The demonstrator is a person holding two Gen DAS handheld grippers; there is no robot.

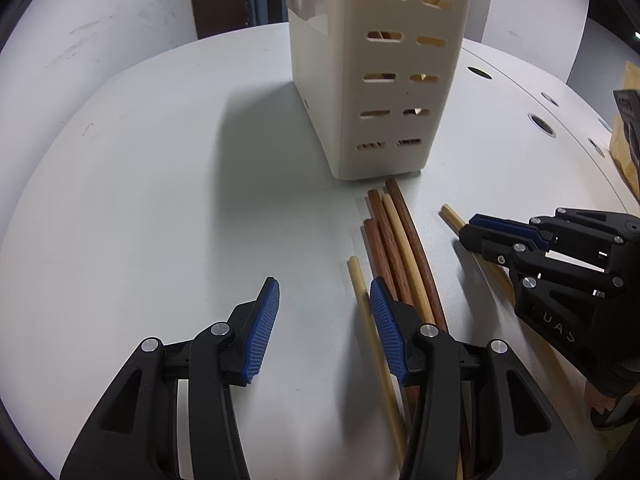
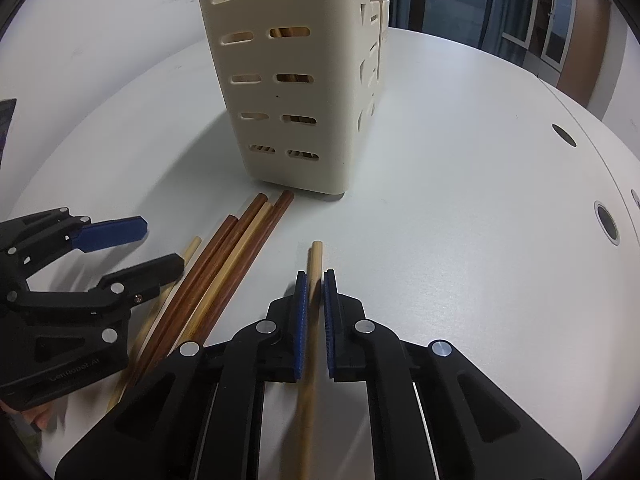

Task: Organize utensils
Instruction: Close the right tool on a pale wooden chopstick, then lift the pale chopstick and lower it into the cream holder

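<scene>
Left gripper (image 1: pixel 324 312) hovers low over the white bench (image 1: pixel 160 200), jaws wide open, holding nothing. Its right pad sits just beside a pale chopstick (image 1: pixel 362 292) at the left edge of the loose pile.

At 12 o'clock in the left wrist view stands the cream slotted holder (image 1: pixel 380 80), upright on the bench. Through its slots some wood-coloured sticks show, so a few utensils look already stowed, though the slots are too narrow to count them.

Loose chopsticks (image 1: pixel 394 240) lie flat on the bench, tips nearly touching the holder's base: several dark brown ones with a pale one between them. They run from the holder toward 6 o'clock, under the left gripper.

Right gripper (image 2: pixel 315 280) sits at 3 o'clock from the pile, jaws nearly closed around a single pale chopstick (image 2: pixel 316 256), well apart from the rest. The stick runs along the jaws, tip pointing toward the holder. Whether the pads are pressing it or it is lifted off the bench is hard to say; the lower part is blurred.

Progress: early to middle, as a judgement. Roughly six sticks are outside the holder. Left to do: carry the gripped stick up and drop it in the holder, then the pile.
</scene>
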